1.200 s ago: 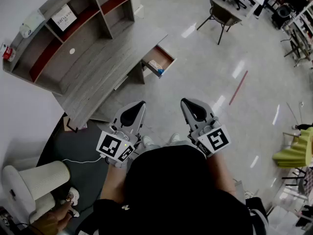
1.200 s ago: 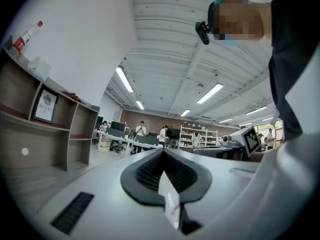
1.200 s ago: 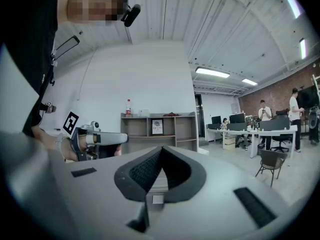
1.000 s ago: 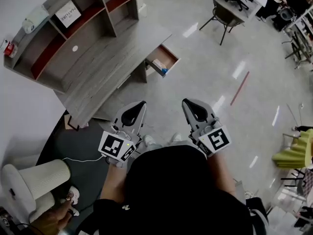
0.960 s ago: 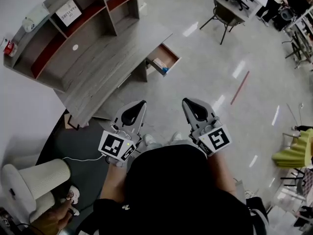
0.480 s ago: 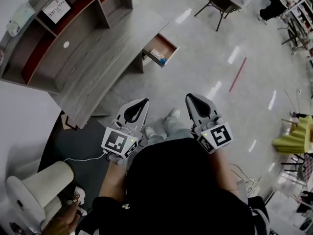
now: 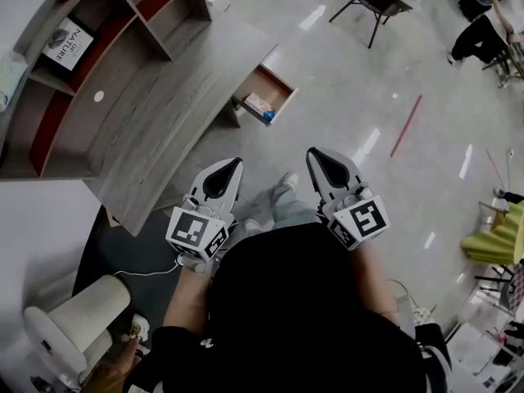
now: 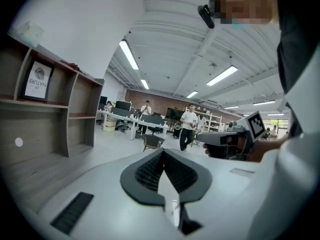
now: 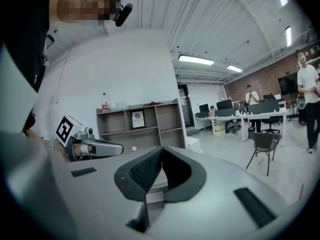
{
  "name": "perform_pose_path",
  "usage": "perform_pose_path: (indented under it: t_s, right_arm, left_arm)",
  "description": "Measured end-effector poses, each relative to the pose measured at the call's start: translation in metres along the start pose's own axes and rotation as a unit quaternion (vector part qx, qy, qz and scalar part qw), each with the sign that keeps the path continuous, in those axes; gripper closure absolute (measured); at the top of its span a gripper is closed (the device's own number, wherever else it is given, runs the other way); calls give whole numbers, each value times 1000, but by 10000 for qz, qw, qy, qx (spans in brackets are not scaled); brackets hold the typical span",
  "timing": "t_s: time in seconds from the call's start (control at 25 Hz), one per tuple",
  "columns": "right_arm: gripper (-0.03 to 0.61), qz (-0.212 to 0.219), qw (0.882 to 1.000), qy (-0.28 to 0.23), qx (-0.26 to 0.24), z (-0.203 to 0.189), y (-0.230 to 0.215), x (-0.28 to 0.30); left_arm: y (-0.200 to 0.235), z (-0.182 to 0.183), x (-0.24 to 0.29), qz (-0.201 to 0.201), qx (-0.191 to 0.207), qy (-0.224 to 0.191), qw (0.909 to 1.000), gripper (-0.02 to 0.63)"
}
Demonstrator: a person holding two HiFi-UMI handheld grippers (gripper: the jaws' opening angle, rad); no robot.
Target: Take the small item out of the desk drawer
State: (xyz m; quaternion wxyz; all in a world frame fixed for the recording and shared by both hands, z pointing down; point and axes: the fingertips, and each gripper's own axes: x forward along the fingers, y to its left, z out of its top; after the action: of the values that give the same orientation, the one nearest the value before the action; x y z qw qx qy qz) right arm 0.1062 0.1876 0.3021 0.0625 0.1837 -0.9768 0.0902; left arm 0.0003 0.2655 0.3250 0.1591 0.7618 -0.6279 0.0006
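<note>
Left gripper (image 7: 232, 163), right gripper (image 7: 316, 154) — closed, empty; drawer (image 7: 281, 82) open

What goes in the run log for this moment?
stage: before reach | left gripper: shut, empty | right gripper: shut, empty | drawer: open | small item: in drawer, untouched

My left grey-and-white two-jaw gripper (image 7: 232, 163) is held out in front of my waist, jaws pressed together with nothing between them; my right grey-and-white two-jaw gripper (image 7: 312, 152) sits level with it, apart, jaws likewise closed and empty; both point forward; my left forearm (image 7: 184, 301) and right forearm (image 7: 375, 278) are bent.
</note>
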Motion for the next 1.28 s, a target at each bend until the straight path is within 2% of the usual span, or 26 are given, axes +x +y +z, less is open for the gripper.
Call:
perform_pose_path:
  t_s: [0.16,0.36,0.52,0.76,0.88,1.08,1.2,1.28]
  right_arm:
    - [581,142,9998,52,115,5,-52,33]
    - [581,291,9991,183,253,3,-104,53]
    - [581,292,9987,213,358,0,-133,59]
    - [581,148,9977,189,635,2,-159,68]
    - [581,-2,9971,243,720,0,-167,73]
    - [581,-441,9958,345,723,-5,-180,81]
    - [581,-661,9940,476,724,-6,-182,85]
    - [581,-805,9925,559,734,-7,-182,88]
  left_arm:
    - [30,-2,52,281,-389,214,9986,607]
    - [61,-22,101,836,-552,813,9916,606]
    - [74,-39,129,995,-983,1017,9849,606]
    - [97,-85,164,1099,-1455,1612,9699,606]
    - [112,-106,177,1115,-1678,1854,9618,606]
    - [147,-136,195,1320,-1568,2227,9531,606]
    - [167,-155,209,1360,-1989,2320,9424,605]
    - [179,-170,218,1350,-2132,2422,9368,604]
